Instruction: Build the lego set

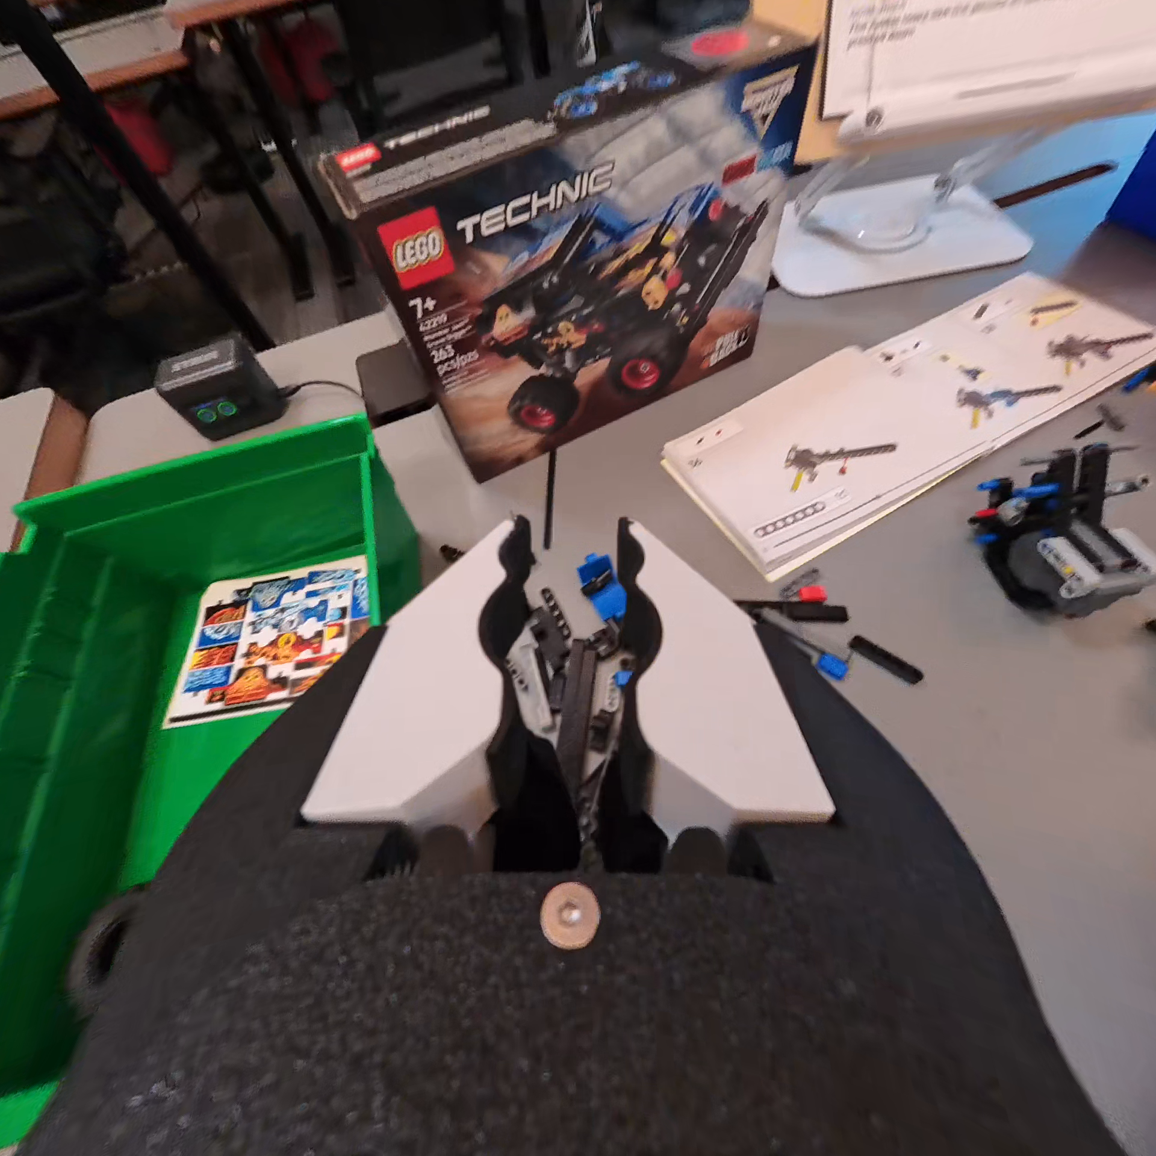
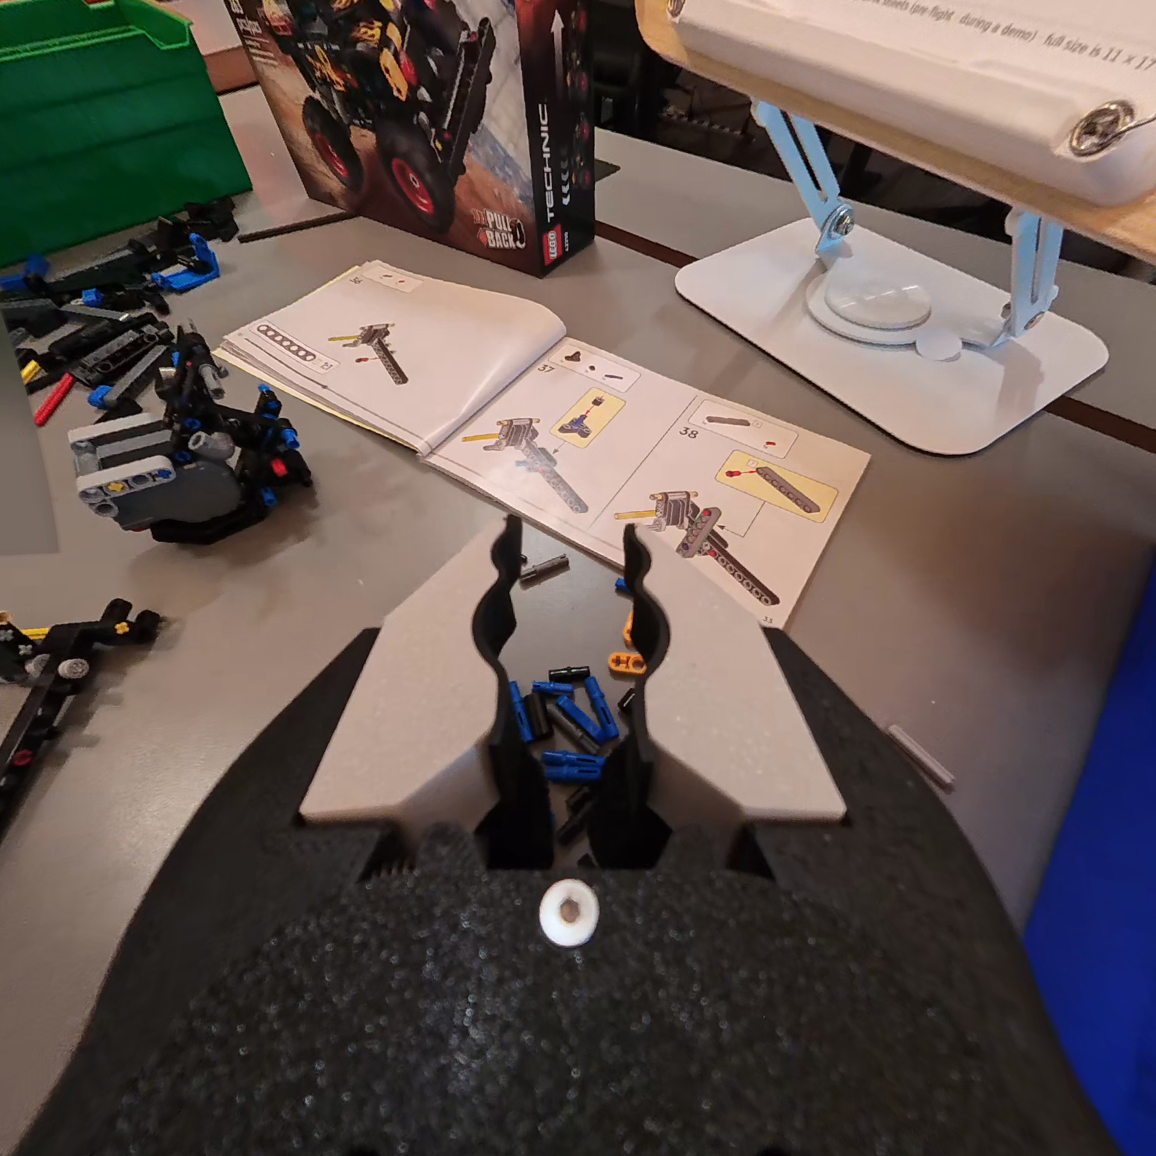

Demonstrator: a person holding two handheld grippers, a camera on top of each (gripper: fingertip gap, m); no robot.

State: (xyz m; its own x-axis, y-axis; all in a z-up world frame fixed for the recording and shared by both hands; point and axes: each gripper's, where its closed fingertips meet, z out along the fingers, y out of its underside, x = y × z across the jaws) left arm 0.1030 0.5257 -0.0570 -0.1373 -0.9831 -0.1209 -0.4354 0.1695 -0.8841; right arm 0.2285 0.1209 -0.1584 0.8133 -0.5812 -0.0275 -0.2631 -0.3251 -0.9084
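Between the left gripper's (image 1: 572, 532) jaws sits a long black and grey lego piece (image 1: 578, 675), clamped tight, while the right gripper (image 2: 572, 544) hangs with jaws apart over small blue and black pins (image 2: 572, 719) on the grey worktop (image 2: 375, 563). Farther off, the chunky grey, black and blue half-built truck body (image 2: 181, 463) rests beside the open instruction booklet (image 2: 500, 400). With many loose pieces (image 2: 94, 325) lying before the lego box (image 2: 425, 125), I think lots of building is left.
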